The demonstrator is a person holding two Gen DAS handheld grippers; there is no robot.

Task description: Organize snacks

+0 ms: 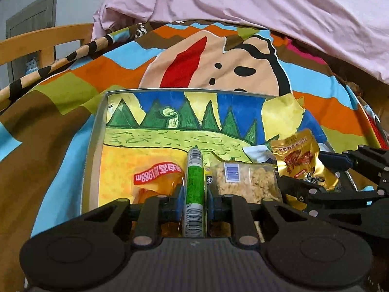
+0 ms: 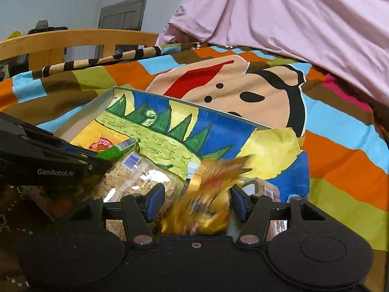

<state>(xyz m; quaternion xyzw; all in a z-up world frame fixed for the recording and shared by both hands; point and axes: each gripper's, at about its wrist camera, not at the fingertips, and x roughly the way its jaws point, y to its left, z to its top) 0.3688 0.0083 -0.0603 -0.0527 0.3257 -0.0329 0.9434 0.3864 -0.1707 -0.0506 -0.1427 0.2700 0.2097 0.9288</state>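
Snack packets [image 1: 245, 180] in tray [image 1: 93, 146], tray on bedspread [image 1: 73, 77]

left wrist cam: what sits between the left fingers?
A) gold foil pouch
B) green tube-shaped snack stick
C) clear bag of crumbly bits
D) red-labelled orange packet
B: the green tube-shaped snack stick stands lengthwise between the blue pads of the left gripper, while the gold foil pouch lies off to the right by the right gripper.

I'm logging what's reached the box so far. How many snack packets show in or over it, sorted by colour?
Green stick packet: 1
Gold foil packet: 1
Clear bag of crumbly snack: 1
Orange packet with red label: 1
White packet, mostly hidden: 1
Total: 5
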